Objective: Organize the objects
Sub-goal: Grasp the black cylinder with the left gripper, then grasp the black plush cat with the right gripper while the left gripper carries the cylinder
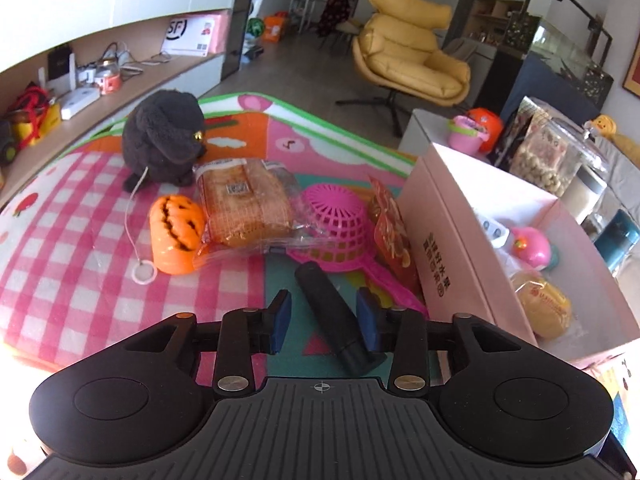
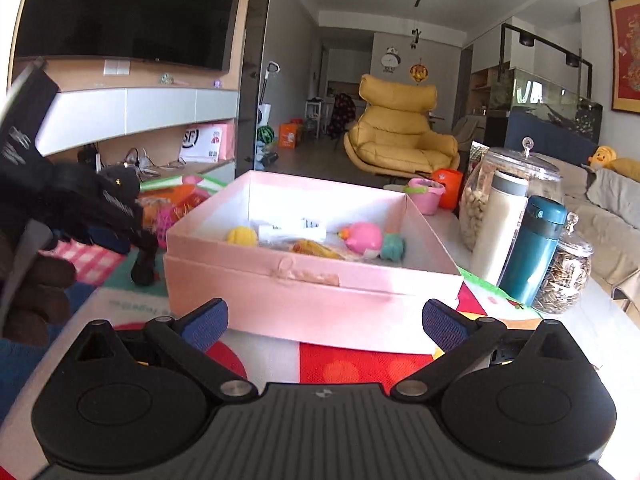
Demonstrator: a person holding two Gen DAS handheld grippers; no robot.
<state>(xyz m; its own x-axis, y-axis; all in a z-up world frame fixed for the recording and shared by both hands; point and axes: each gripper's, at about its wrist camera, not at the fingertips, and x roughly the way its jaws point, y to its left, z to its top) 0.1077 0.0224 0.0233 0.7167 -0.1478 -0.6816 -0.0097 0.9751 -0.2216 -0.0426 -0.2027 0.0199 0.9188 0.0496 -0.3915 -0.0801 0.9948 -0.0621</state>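
Observation:
My left gripper (image 1: 325, 314) is open around a black cylinder (image 1: 332, 316) that lies on the mat; the right pad (image 1: 367, 322) touches it and the left pad stands apart. Behind it lie a pink strainer (image 1: 340, 220), a bagged bread loaf (image 1: 244, 204), an orange pumpkin toy (image 1: 176, 232), a snack packet (image 1: 392, 236) and a black plush (image 1: 164, 140). The open pink box (image 1: 448, 232) stands to the right and holds several toys. My right gripper (image 2: 324, 320) is wide open and empty in front of the pink box (image 2: 312, 288); the black cylinder (image 2: 144, 264) shows at left.
A colourful play mat (image 1: 80, 240) covers the table. Glass jars (image 2: 508, 196), a white flask and a teal flask (image 2: 534, 248) stand right of the box. A pink bucket (image 2: 426, 194) is behind it. A yellow armchair (image 1: 408, 52) and shelves are beyond.

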